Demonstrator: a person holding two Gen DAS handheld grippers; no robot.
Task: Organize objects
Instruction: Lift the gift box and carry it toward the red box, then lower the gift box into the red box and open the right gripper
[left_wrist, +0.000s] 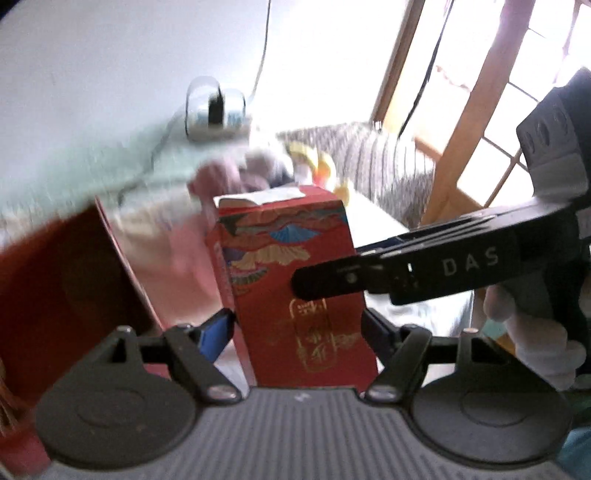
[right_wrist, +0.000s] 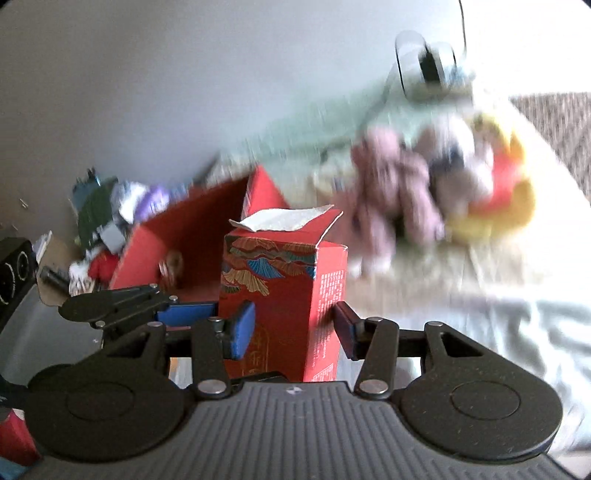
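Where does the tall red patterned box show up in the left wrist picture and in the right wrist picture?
Left wrist: red patterned box at centre, between this gripper's fingers.
Right wrist: the box at centre, white flap on top.
Shared landmark: the clear blurred container against the wall, above the box in both views.

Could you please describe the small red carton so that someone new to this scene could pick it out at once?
Start at the large open red box on the pale bedding. Just in front stands the small red carton, upright between both grippers. Unlike the big box, it bears gold fan patterns and has a torn white top flap.
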